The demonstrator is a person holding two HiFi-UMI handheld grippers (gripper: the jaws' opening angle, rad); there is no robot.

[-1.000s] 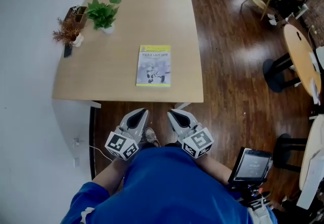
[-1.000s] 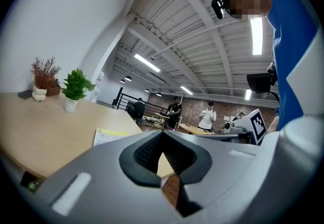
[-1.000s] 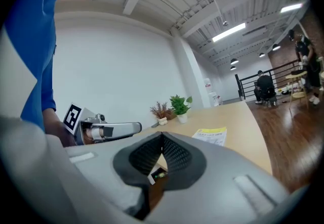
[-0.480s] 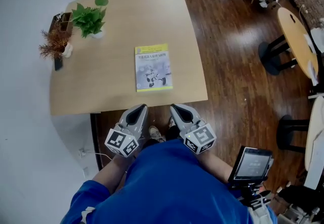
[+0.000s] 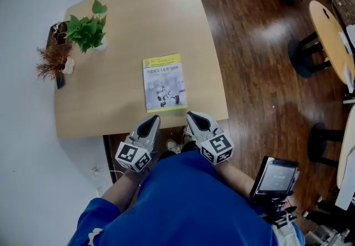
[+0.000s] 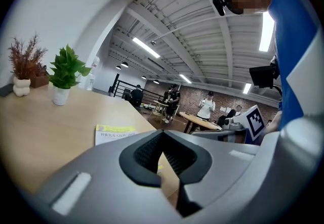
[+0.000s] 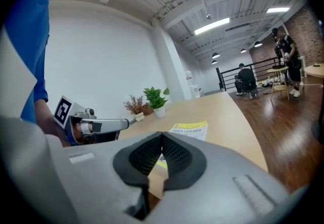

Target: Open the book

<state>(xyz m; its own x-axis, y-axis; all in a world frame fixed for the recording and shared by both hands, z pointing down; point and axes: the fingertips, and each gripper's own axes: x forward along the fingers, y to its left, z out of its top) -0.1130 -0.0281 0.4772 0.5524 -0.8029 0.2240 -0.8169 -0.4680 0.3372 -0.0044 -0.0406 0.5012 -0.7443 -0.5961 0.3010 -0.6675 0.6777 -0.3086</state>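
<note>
Book point(image 5: 164, 83) is lying closed, cover up, on the bench point(image 5: 122, 28), toward its 6 o'clock edge. Left gripper point(image 5: 151, 121) and right gripper point(image 5: 194, 117) are hovering just short of that edge, each with jaws pressed together and holding nothing. Opening well is probably calling for spreading the right jaws and catching only the cover at its 3 o'clock edge, while the left is steadying the 9 o'clock side.
</note>
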